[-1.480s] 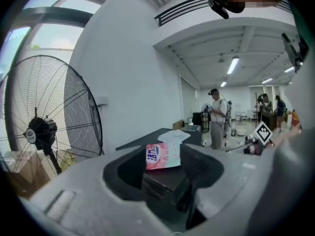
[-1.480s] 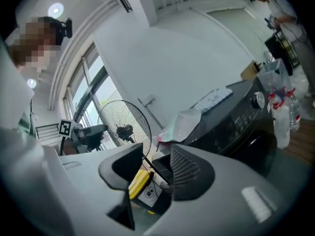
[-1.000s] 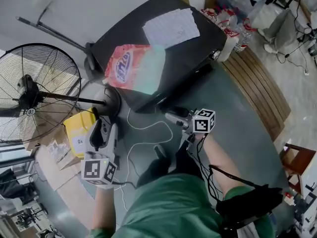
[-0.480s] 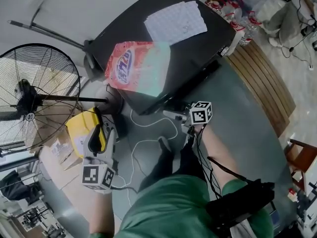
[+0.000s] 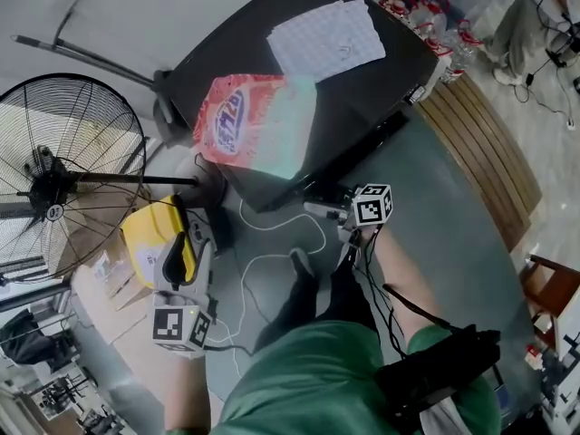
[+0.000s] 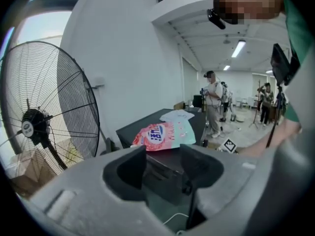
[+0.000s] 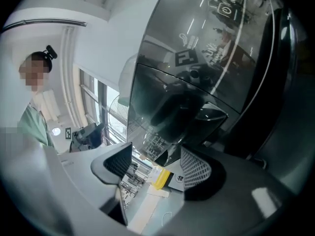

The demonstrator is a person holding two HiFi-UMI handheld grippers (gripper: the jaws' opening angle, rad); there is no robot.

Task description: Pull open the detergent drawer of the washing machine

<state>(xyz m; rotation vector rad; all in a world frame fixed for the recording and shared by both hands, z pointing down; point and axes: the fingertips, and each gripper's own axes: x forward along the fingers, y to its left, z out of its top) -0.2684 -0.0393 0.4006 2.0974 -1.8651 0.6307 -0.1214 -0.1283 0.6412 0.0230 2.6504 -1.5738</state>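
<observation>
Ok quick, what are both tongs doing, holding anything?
Left tongs: open, nothing between them.
Right tongs: opening wide, nothing between them.

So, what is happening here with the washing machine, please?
A person stands over a dark washing machine, a gripper in each hand. The right gripper is level at the machine's glossy front, its jaws opening with nothing gripped between them. The left gripper hangs back, open and empty, near the fan. A detergent bag and a white sheet lie on top of the machine. Whether the drawer is out yet, I cannot tell.
</observation>
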